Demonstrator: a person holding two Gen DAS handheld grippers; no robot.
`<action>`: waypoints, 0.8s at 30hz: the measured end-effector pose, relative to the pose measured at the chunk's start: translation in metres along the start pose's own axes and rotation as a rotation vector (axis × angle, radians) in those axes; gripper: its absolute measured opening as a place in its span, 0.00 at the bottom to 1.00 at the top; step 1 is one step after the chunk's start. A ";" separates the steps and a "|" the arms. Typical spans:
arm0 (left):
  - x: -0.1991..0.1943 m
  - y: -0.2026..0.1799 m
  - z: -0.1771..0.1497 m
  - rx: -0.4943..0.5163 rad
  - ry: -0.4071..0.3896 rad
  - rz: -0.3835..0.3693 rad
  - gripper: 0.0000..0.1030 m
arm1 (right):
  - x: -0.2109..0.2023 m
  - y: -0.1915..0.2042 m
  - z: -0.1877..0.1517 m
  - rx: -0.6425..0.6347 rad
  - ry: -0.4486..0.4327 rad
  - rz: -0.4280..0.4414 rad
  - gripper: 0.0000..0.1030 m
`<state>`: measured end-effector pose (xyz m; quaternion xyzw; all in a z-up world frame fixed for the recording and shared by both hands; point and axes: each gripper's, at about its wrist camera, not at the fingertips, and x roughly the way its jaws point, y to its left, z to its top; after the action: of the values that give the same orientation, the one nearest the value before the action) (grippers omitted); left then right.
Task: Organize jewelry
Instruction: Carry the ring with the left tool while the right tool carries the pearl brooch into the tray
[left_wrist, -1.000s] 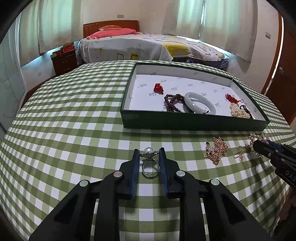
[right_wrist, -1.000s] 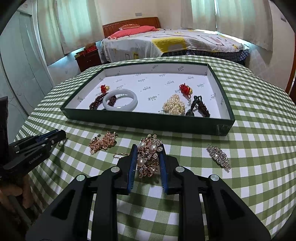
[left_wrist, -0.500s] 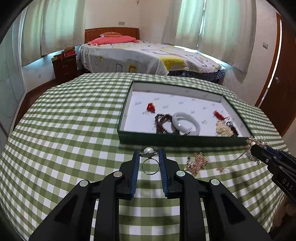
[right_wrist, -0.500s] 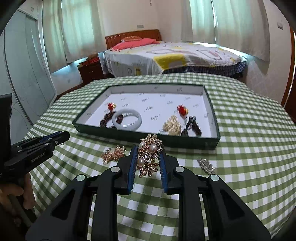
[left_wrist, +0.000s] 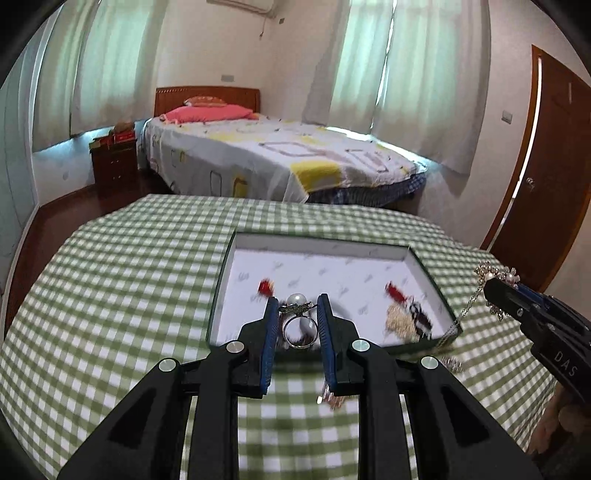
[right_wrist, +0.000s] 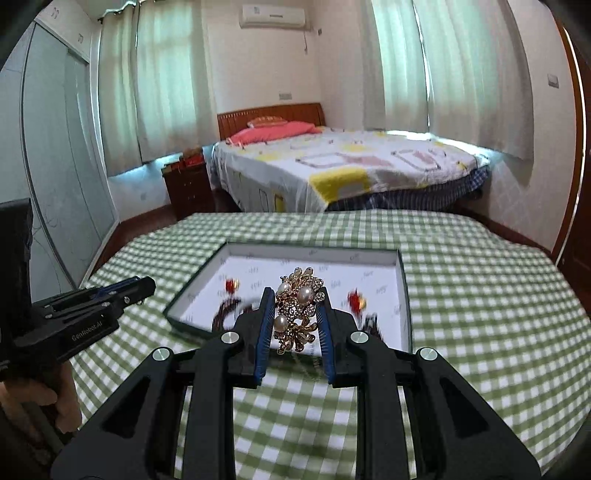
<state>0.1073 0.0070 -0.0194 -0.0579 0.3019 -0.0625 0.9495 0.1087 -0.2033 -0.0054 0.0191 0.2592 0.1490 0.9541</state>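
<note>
A shallow dark green tray with a white printed lining (left_wrist: 220, 295) sits on the green-and-white checked tablecloth (left_wrist: 110, 295). Inside, from left to right, blurred: a small red ornament (left_wrist: 264, 286), a second red piece (left_wrist: 394, 291), then a cream bead cluster (left_wrist: 398, 322) beside dark beads (left_wrist: 421, 320).

The left gripper (left_wrist: 295, 321) is clamped on a silver ring topped with a pearl (left_wrist: 298, 325), held above the tray's near wall and angled downward.

The right gripper (right_wrist: 295, 317) pinches a gold brooch set with pearls and rhinestones (right_wrist: 298, 308), also held over the tray's near edge; a thin chain (left_wrist: 466, 306) hangs from it.
</note>
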 end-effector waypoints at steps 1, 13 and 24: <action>0.002 -0.001 0.005 0.001 -0.008 -0.003 0.21 | 0.001 -0.001 0.005 -0.001 -0.009 0.000 0.22; 0.056 -0.008 0.060 -0.007 -0.054 -0.013 0.22 | 0.056 -0.022 0.057 -0.011 -0.057 -0.012 0.22; 0.146 -0.012 0.048 0.023 0.075 0.022 0.22 | 0.141 -0.036 0.031 0.017 0.066 -0.020 0.22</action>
<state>0.2523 -0.0242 -0.0615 -0.0415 0.3371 -0.0576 0.9388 0.2502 -0.1951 -0.0515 0.0196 0.2919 0.1381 0.9462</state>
